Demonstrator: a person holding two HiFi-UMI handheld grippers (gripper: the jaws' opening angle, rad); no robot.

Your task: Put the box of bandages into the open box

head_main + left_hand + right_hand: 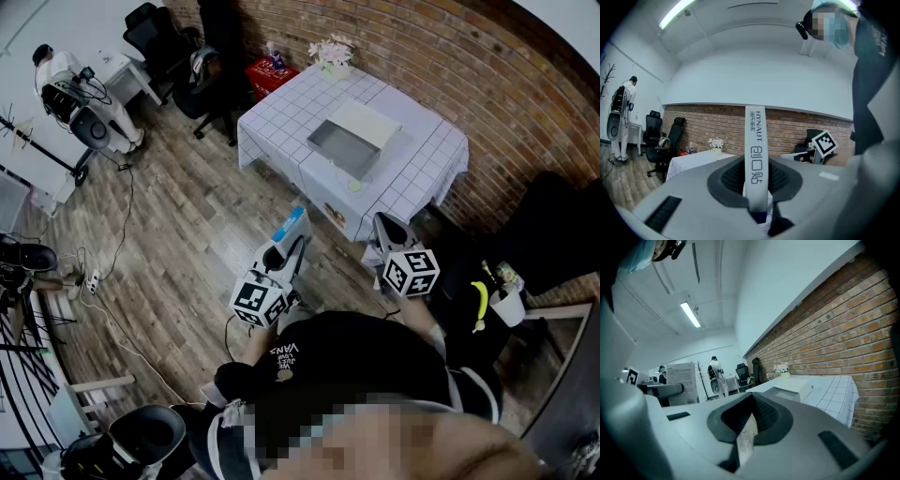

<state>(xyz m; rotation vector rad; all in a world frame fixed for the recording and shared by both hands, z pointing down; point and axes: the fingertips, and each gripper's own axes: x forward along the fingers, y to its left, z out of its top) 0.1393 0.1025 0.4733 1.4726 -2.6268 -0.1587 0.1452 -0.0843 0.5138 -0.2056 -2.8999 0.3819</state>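
Person: stands on a wood floor, well apart from the bench, with a gripper in each hand.
Left gripper (289, 246): near, left of centre. Its jaws pinch the box of bandages (756, 154) edge-on, the narrow white printed side facing the gripper's camera.
Right gripper (392, 232): near, right of centre. Its jaws are pressed almost together on a thin pale slip (746, 439).
Bench (412, 173): far, against a brick wall, under a white checked cloth.
Open box (339, 145): mid-bench, grey inside, with its lid folded back on the far side.
Flowers (332, 52): at the bench's far left corner.
Risk: the grip is on a narrow edge, so the bandage box may twist or slip on the walk over. Released tilted, it could catch the open box's rim.
Hard to make out: what the slip is. The person's body hides the floor below.
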